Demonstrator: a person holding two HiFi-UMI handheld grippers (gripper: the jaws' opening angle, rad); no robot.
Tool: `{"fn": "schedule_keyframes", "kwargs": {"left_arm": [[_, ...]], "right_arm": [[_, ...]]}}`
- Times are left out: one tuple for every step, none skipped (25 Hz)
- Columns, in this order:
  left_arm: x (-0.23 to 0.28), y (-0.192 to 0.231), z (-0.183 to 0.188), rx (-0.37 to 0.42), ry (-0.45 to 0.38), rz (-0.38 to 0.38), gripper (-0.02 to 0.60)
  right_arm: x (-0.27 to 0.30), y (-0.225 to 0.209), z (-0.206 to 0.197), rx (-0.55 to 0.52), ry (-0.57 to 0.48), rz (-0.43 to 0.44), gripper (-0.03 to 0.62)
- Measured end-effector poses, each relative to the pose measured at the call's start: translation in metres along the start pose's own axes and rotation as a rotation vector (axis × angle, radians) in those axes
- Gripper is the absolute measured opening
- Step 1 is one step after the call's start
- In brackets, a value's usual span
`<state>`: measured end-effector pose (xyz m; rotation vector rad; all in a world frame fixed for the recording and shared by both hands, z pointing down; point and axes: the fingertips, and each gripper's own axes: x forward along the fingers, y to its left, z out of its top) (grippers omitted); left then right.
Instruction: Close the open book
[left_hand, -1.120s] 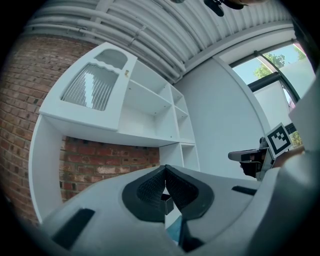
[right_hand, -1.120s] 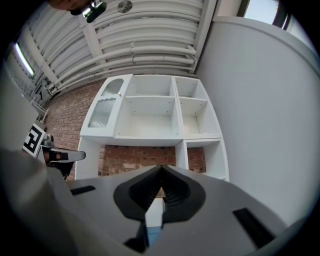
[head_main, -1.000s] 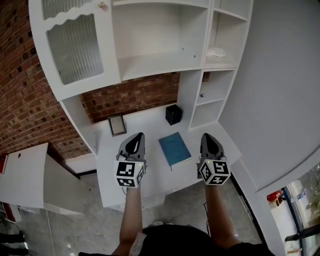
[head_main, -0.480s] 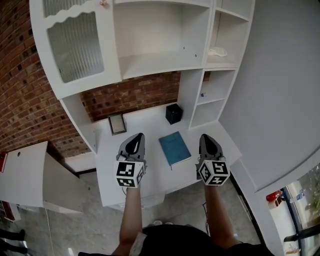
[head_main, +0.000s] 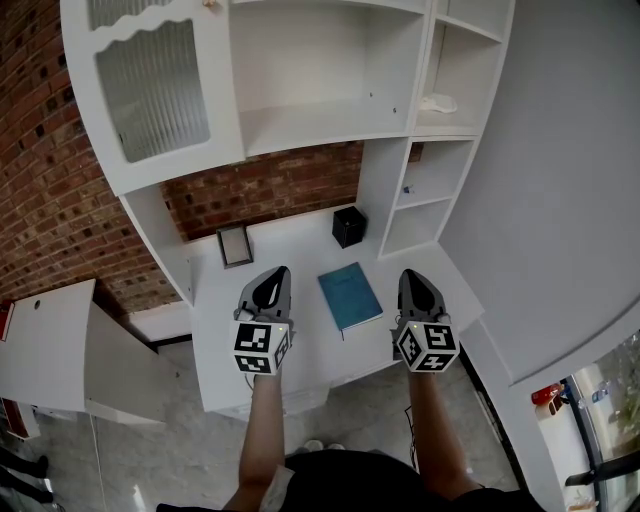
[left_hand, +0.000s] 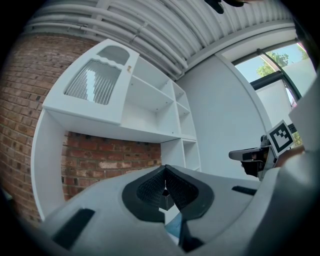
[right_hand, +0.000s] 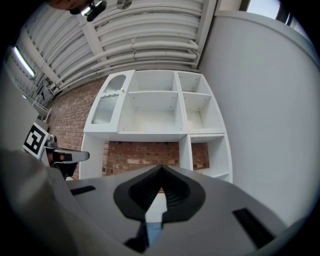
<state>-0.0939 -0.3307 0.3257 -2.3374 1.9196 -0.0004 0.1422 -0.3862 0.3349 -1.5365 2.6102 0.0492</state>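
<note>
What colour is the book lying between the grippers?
Teal blue; the book shows best in the head view.

The teal book (head_main: 350, 296) in front of me lies shut and flat, cover up, slightly askew on the white desk (head_main: 295, 245).

book (head_main: 350, 296) cover matt teal; desk (head_main: 310, 350) smooth white paint; wall (head_main: 270, 190) rough red brick; cabinet door (head_main: 152, 90) ribbed glass.

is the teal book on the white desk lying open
No, the teal rectangular book lies flat on the white desk with its plain cover up, closed.
</note>
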Motion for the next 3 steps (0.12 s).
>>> {"fn": "schedule_keyframes", "kwargs": {"left_arm": [[0.0003, 0.0000, -0.0004, 0.000, 0.001, 0.001, 0.008], [0.0007, 0.0002, -0.0007, -0.001, 0.002, 0.002, 0.008], [0.0011, 0.0004, -0.0010, -0.001, 0.002, 0.003, 0.008]], "right_arm": [[0.0000, -0.0001, -0.0004, 0.000, 0.001, 0.000, -0.002], [0.0001, -0.0003, -0.0007, 0.000, 0.002, 0.000, -0.002], [0.0002, -0.0004, -0.0009, 0.000, 0.002, 0.001, -0.003]]}}
